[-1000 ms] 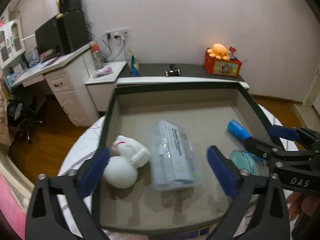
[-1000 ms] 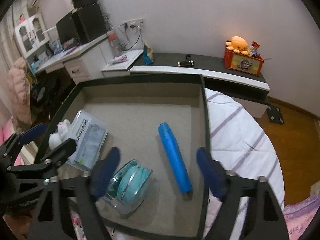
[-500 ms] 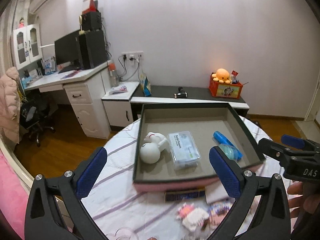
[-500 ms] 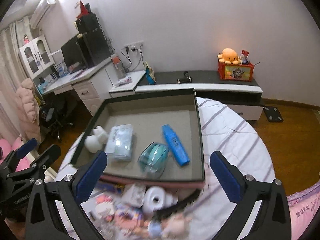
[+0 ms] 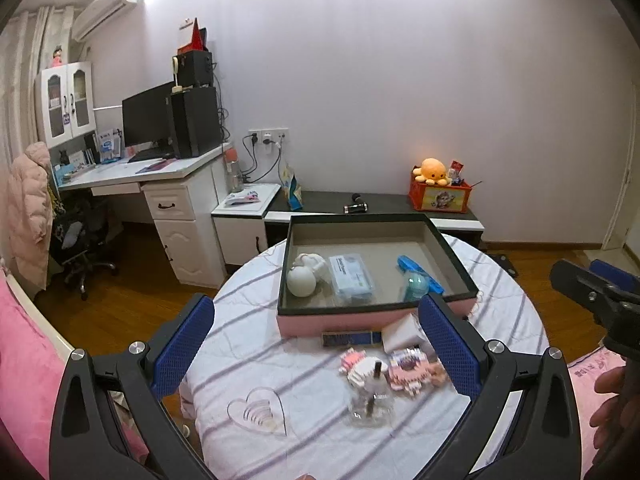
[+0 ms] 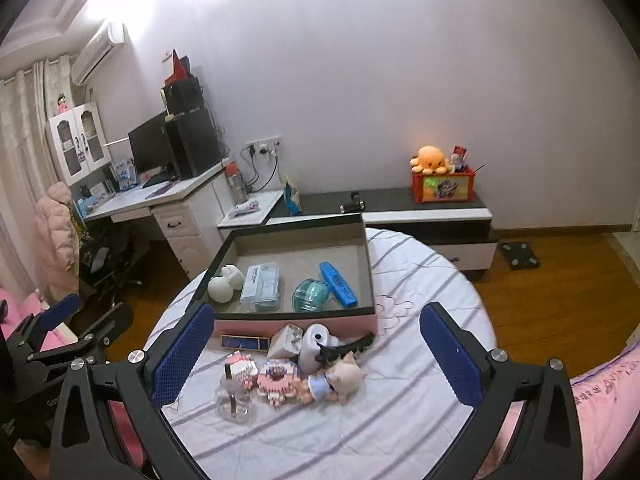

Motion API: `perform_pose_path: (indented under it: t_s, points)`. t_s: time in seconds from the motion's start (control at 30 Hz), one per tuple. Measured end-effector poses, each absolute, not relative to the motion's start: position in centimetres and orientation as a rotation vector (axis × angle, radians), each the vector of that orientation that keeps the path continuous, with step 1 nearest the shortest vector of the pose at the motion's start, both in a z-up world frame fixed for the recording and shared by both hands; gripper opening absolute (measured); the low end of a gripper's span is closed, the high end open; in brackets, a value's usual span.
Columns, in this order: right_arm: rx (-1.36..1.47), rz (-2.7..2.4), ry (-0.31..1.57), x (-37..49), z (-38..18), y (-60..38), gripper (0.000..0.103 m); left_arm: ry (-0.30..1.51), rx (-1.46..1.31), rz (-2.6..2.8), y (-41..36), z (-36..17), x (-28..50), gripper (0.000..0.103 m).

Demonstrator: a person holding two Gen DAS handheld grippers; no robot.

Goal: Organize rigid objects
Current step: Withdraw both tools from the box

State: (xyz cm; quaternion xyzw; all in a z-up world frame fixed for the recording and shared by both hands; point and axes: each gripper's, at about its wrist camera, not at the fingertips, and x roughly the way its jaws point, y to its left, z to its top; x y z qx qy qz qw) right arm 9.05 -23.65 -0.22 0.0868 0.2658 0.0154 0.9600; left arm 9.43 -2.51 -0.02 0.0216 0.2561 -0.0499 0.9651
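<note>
Both hand-held grippers, left [image 5: 316, 344] and right [image 6: 316, 350], gape wide, holding nothing. Ahead: tray [image 6: 296, 322] w/ blue tube [image 6: 338, 283], teal case [image 6: 312, 295]. Nearer, blurred toy clutter [image 6: 296, 372] on worktop [image 6: 416, 284], partly behind the pads.

I'm looking at a round table [image 6: 420, 280] wearing a white cloth with grey stripes. Sitting on it toward the far side is a shallow tray [image 6: 296, 322] with dark rim and pink outer wall. Lying just in front of the tray on the cloth: a dark blue flat bar [image 6: 245, 342], a small white box [image 6: 285, 340], a white rounded bottle [image 6: 314, 346], a black comb-like piece [image 6: 352, 346], two pink-and-white block figures [image 6: 276, 384], a small doll [image 6: 340, 378] and a clear glass jar [image 6: 234, 400]. I'm also seeing a heart outline [image 5: 260, 410] printed on the cloth near the front edge.
</note>
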Motion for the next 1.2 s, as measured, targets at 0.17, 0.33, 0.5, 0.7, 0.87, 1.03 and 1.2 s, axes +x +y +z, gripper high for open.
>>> perform_pose_path:
  t_s: [0.17,0.33,0.5,0.7,0.87,1.03,1.2]
  points:
    - [0.177,-0.005,0.511,5.9,-0.3,-23.7,0.103,0.522,0.044,-0.108,-2.6,-0.1,7.8,0.103]
    - [0.161,-0.027,0.498,3.2,-0.6,-23.3,0.103,0.515,0.038,-0.106,-2.6,-0.3,5.9,0.103]
    - [0.145,-0.031,0.498,1.2,-1.1,-22.9,0.103,0.518,0.026,-0.103,-2.0,-1.0,3.7,0.103]
    - [0.127,-0.019,0.519,0.4,-1.8,-22.3,0.103,0.536,0.033,-0.1,-1.8,-2.2,2.0,0.103]
    - [0.121,-0.005,0.53,0.6,-2.2,-21.8,0.103,0.556,0.039,-0.099,-1.8,-3.1,1.6,0.103]
    - [0.118,-0.007,0.543,0.9,-2.5,-22.0,0.103,0.578,0.039,-0.102,-1.9,-3.9,1.9,0.103]
    - [0.12,-0.022,0.569,1.7,-3.3,-22.6,0.103,0.605,0.036,-0.107,-2.1,-4.9,2.7,0.103]
